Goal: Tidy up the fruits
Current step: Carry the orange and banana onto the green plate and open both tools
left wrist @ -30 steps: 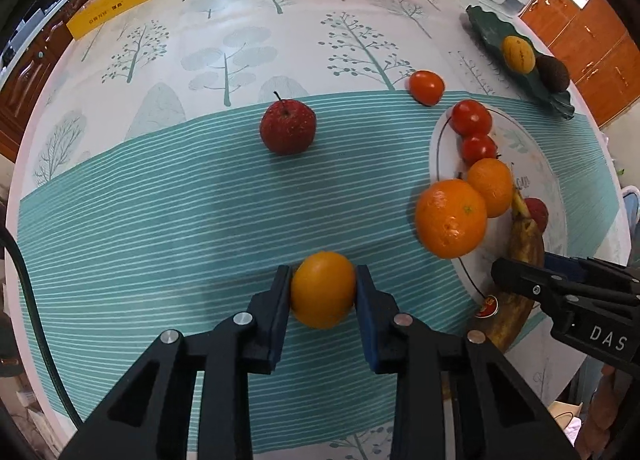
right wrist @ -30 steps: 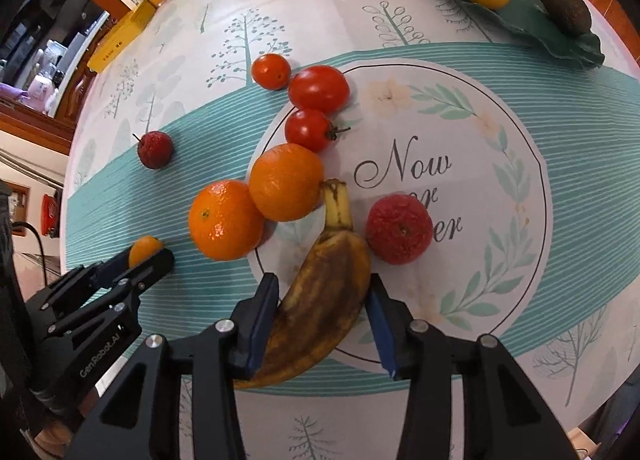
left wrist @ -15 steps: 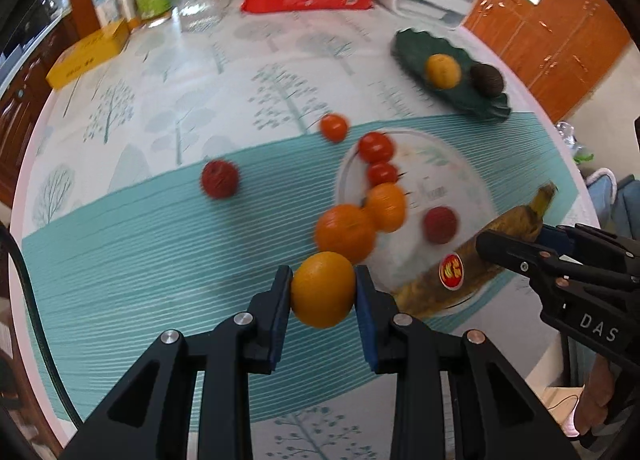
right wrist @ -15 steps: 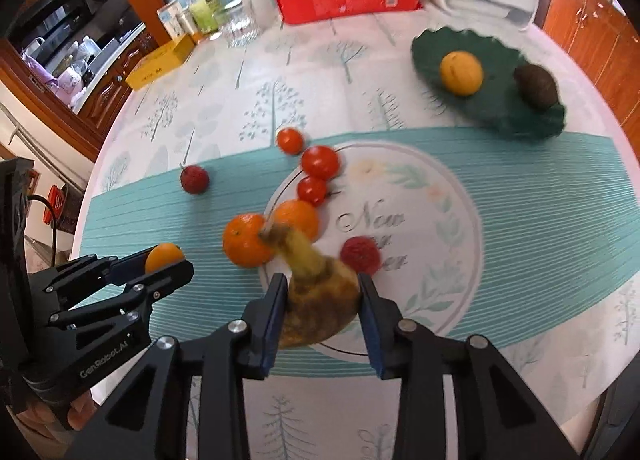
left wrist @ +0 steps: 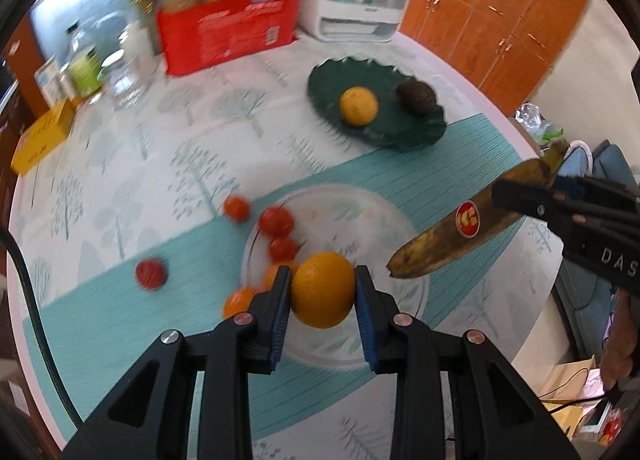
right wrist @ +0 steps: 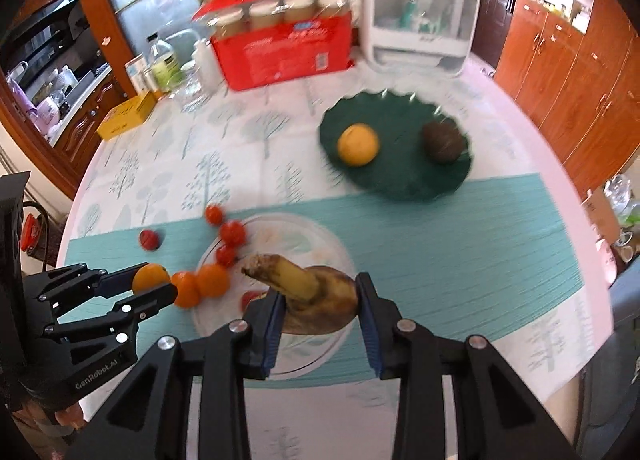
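both tools are raised above the bench: the left tool (left wrist: 323, 294) is clamped on a round orange citrus fruit (left wrist: 322, 289), the right tool (right wrist: 320, 310) on a brown overripe banana (right wrist: 316, 294), stem pointing forward. below lie two oranges (right wrist: 200, 284), three small red tomatoes (right wrist: 226, 232) and a dark red fruit (right wrist: 149, 239) around the white round printed mat (right wrist: 304, 236); the dark green leaf-shaped dish (right wrist: 394, 148) holds one yellow-orange fruit (right wrist: 357, 144) and one dark avocado (right wrist: 443, 141). only the left view shows the banana's red sticker (left wrist: 467, 218).
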Motion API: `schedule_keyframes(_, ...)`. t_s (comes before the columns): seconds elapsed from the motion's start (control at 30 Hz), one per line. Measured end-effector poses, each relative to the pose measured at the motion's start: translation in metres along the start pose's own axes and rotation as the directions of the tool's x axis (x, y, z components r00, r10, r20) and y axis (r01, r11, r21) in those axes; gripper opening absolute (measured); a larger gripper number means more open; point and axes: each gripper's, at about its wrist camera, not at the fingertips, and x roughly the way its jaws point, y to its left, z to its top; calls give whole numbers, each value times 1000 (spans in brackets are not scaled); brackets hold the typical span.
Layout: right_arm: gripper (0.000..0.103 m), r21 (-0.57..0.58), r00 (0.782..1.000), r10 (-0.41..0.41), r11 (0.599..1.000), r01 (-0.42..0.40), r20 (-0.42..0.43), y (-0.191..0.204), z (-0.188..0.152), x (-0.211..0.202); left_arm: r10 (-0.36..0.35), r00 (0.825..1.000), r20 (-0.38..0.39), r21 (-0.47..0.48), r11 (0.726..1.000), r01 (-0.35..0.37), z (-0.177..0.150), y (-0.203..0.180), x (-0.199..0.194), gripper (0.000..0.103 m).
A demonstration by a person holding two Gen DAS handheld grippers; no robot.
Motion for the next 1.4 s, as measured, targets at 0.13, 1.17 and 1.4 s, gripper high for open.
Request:
schedule_keyframes(0.13, 34, -32, 999, -41, 999, 41, -6, -27, 24, 3, 25, 1000, 12, 28, 999, -25, 36, -20, 11, 29)
schedule_keyframes(1.17, 35, -147, 979, -60, 989, 31, -195, -98, 177, 206, 109, 992, -58, -51, 992, -112, 229, -36, 183, 29)
schedule_keyframes(1.4, 36, -150, 988, -50, 988, 28, -148, -95, 183, 205, 100, 992, -74, -46, 994, -104, 231, -38, 199, 29)
